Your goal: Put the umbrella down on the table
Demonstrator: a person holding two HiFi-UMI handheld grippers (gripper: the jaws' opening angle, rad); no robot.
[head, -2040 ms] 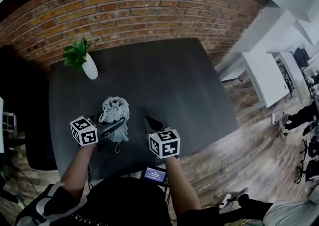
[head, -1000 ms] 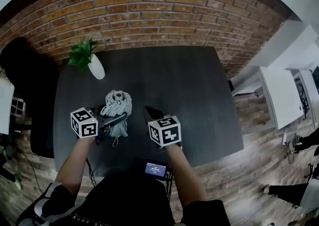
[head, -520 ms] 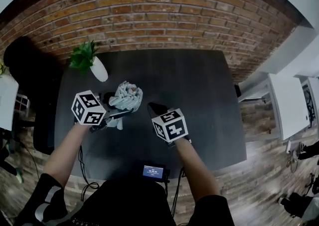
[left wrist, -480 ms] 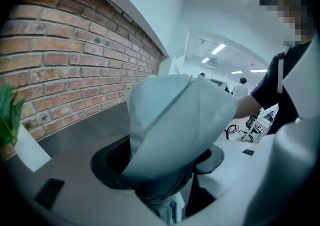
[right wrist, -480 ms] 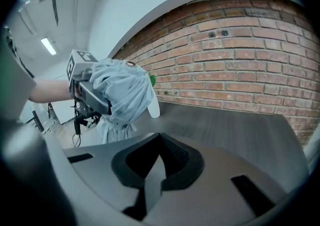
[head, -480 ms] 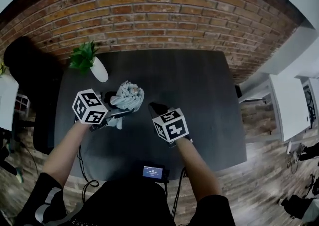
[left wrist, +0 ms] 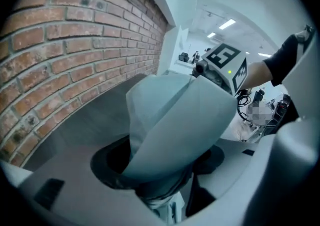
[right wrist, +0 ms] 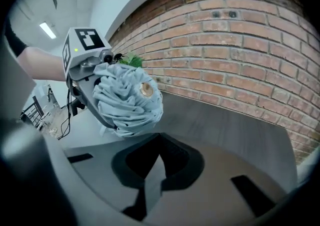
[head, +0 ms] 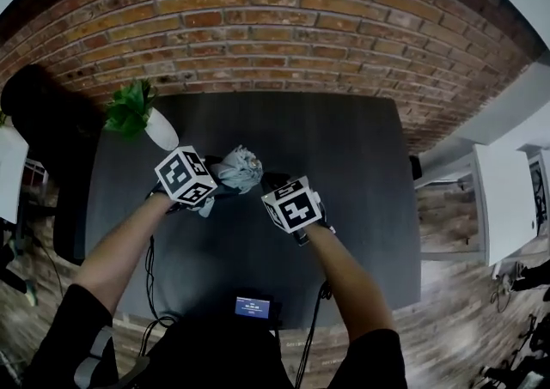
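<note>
Brick wall backs dark bench [head: 344, 164]. Left tongs [head: 215, 190] clamp folded grey umbrella [head: 242, 168], held over bench's left part. Right tongs [head: 273, 181] closed, empty, just right of it. Best: lower gently, lay umbrella flat, then release.

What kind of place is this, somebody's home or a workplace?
Most likely a workplace, an office or lab-style room. A red exposed-brick wall stands behind a dark grey table, a long white desk sits off to the side on the wood-plank floor, and bright strip ceiling lights run over the open room beyond.
</note>
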